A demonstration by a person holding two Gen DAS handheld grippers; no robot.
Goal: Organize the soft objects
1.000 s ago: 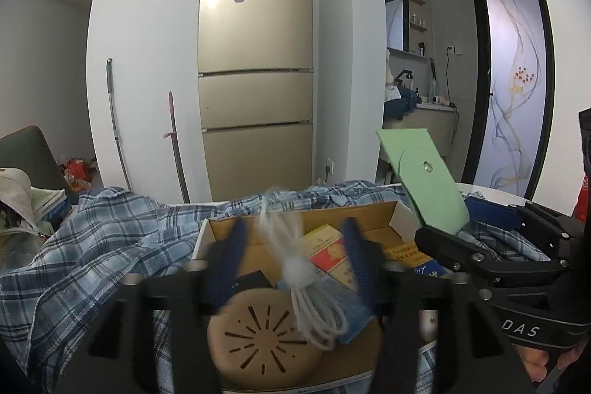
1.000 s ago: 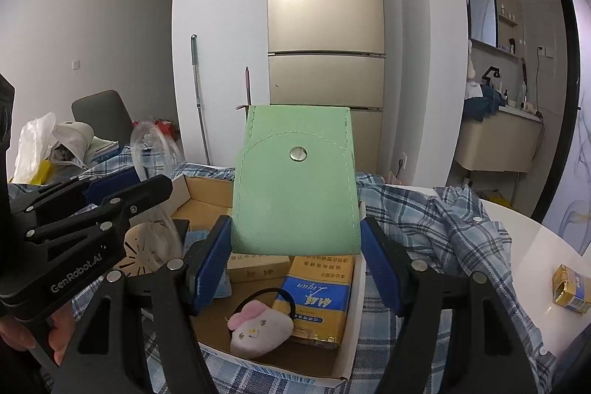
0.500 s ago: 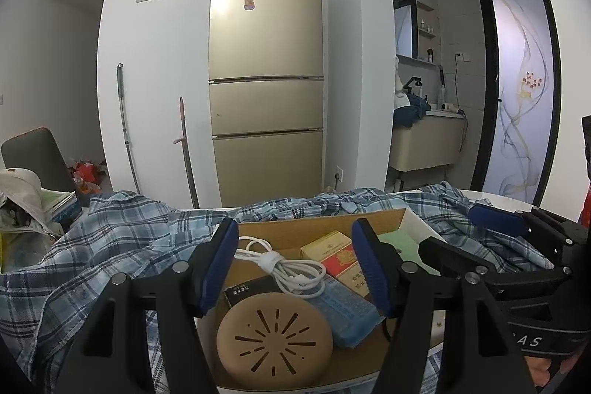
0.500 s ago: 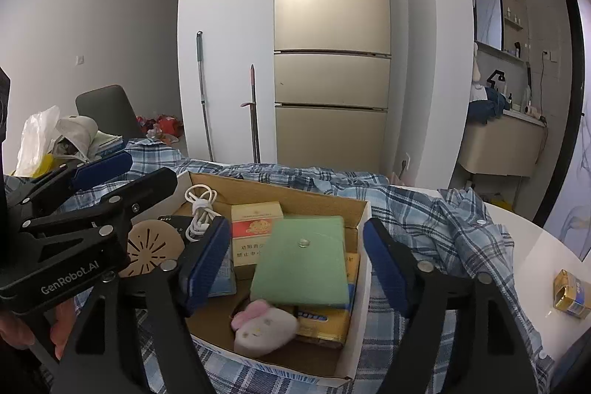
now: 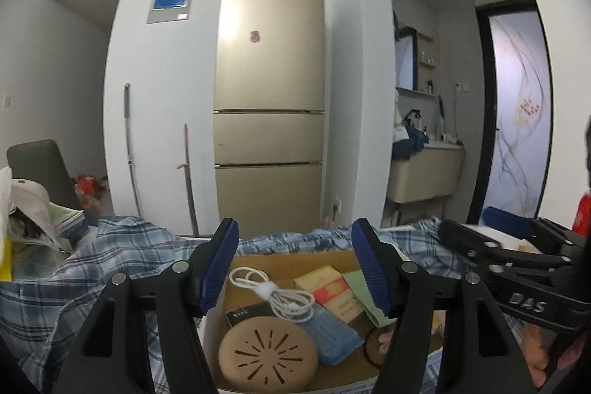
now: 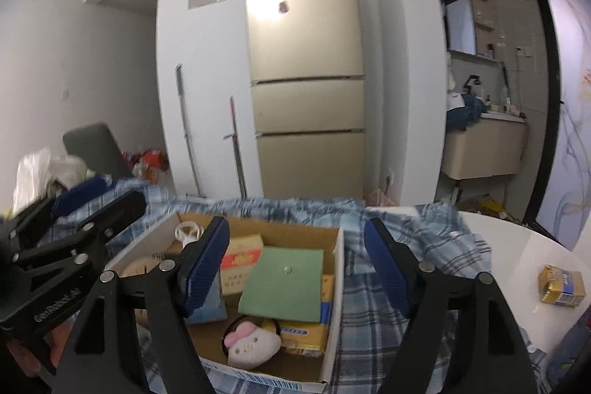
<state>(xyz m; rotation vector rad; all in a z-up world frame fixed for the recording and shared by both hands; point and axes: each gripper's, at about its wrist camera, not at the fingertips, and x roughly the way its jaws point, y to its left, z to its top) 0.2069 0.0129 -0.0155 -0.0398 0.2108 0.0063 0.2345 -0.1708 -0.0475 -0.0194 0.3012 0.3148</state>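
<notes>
two grippers hang over one cardboard box point(image 6: 334, 287) that sits on a blue plaid cloth point(image 6: 417, 246), and we go through it from left to right. the left gripper point(image 5: 295, 268) has its blue-padded jaws spread wide and empty. inside the box we count, at the left, one round tan disc point(image 5: 267, 355), one coiled white cable point(image 5: 275, 294) and one blue packet point(image 5: 334, 335); then one red and cream carton point(image 6: 242, 263), one green pouch point(image 6: 284, 283) lying flat on one yellow pack point(image 6: 304, 333), and one white plush toy point(image 6: 251, 344) with pink ears at the near edge. the right gripper point(image 6: 297, 266) is likewise parted, holding nothing. one small yellow box point(image 6: 561, 290) rests apart on the white table point(image 6: 517, 250) (far right). we judge the box nearly packed; to finish well, we would lift both tools straight up, clear of the cable and pouch, so nothing snags.
</notes>
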